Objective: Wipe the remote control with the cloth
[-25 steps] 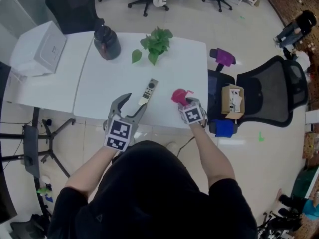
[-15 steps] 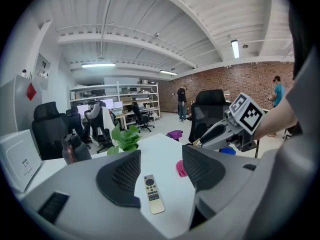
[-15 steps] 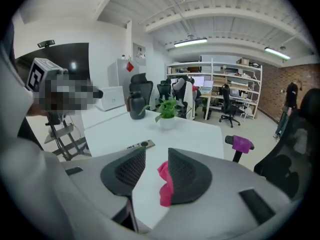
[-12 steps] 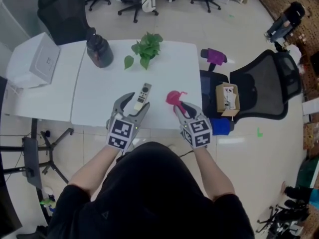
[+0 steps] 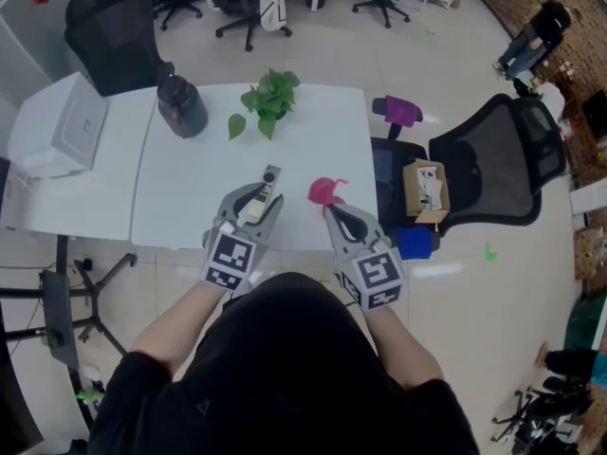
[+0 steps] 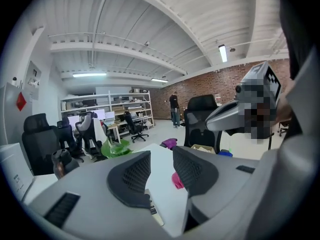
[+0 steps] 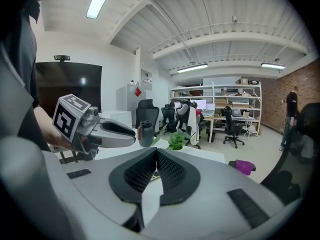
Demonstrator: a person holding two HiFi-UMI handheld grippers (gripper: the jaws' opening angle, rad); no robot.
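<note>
A person works at a white surface [image 5: 190, 173], a gripper in each hand. The left gripper [image 5: 258, 202] hangs over the front edge, its jaws closing but not yet together, with the near end of the remote control [image 5: 266, 180] between them. The right gripper [image 5: 332, 212], jaws pressed together and empty, points at the pink cloth [image 5: 324, 191], bunched just right of the remote near the same edge.

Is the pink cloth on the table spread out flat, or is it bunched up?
Bunched up. The pink cloth is a small crumpled heap with one corner sticking out, lying on the white table.
</note>
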